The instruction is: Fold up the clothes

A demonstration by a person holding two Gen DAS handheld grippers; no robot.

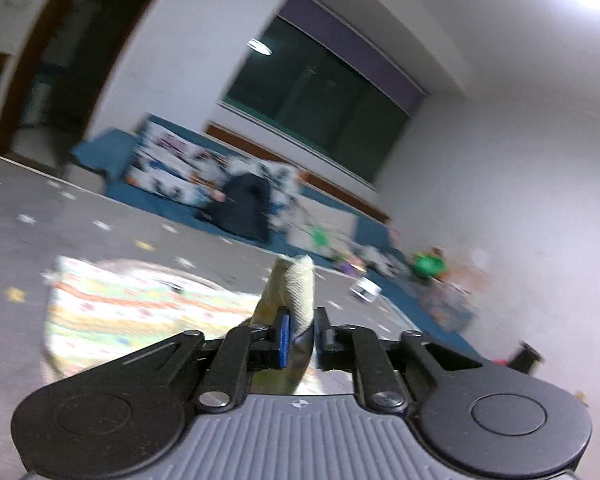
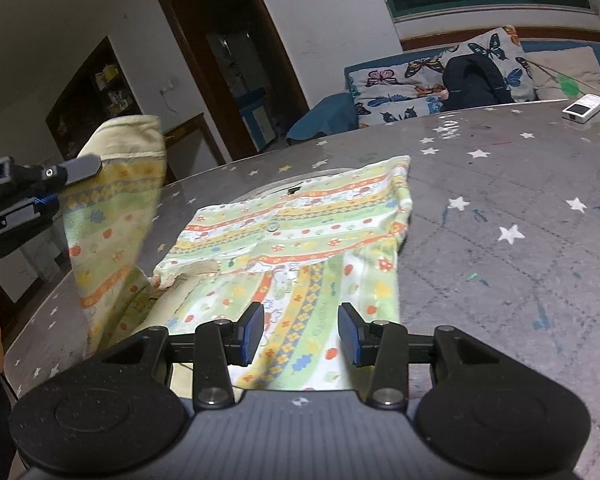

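A small patterned garment (image 2: pixel 292 232), green, yellow and orange stripes, lies partly folded on the grey star-print table (image 2: pixel 500 208). My left gripper (image 1: pixel 300 336) is shut on the garment's cuffed end (image 1: pixel 296 288) and holds it lifted above the table; in the right wrist view the left gripper (image 2: pixel 80 168) is at the far left with the raised sleeve (image 2: pixel 116 208) hanging from it. My right gripper (image 2: pixel 302 332) is open and empty, its blue pads straddling the near part of the garment just above it. The rest of the garment (image 1: pixel 132 312) shows below in the left wrist view.
A small white device (image 2: pixel 584 108) lies at the table's far right. Behind the table is a blue sofa (image 2: pixel 328 116) with butterfly cushions (image 2: pixel 400 88) and a dark bag (image 2: pixel 476 80). A doorway and shelves are at the back left. The table edge runs along the left.
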